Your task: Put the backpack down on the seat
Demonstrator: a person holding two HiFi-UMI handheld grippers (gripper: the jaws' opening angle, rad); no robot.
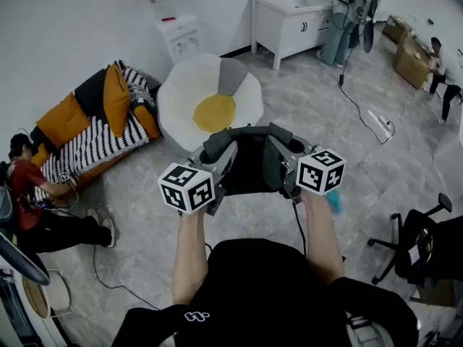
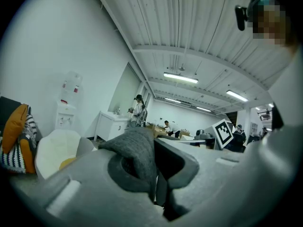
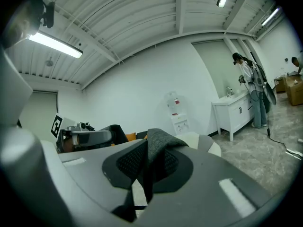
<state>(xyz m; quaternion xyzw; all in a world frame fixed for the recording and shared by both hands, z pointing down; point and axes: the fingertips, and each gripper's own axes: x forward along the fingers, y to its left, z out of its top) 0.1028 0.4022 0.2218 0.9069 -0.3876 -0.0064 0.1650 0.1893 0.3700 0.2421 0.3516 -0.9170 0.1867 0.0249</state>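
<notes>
Overhead: dark grey fabric backpack (image 1: 249, 161) hangs between left gripper (image 1: 219, 168) and right gripper (image 1: 288, 166), long axis hand to hand. White egg-shaped, yellow-centred cushion seat (image 1: 179, 96) lies straight ahead, apart, equally near both. Left gripper view: jaws clamped on grey woven strap (image 2: 137, 155). Right gripper view: jaws pinch the other strap (image 3: 158, 145).

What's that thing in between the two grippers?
The dark backpack hangs between the left gripper and the right gripper; the head view shows it.

- I see white walls (image 1: 72, 20) and a grey tiled floor (image 1: 311, 114).
- Left: a striped sofa (image 1: 94, 139) with orange cushions (image 1: 116, 96).
- Top: a water dispenser (image 1: 177, 31) and a white cabinet (image 1: 289, 20).
- Upper right: boxes (image 1: 411, 60).
- Lower right: a black office chair (image 1: 416, 237).
- Strip lights (image 2: 181, 78) on a ribbed ceiling (image 2: 189, 22).
</notes>
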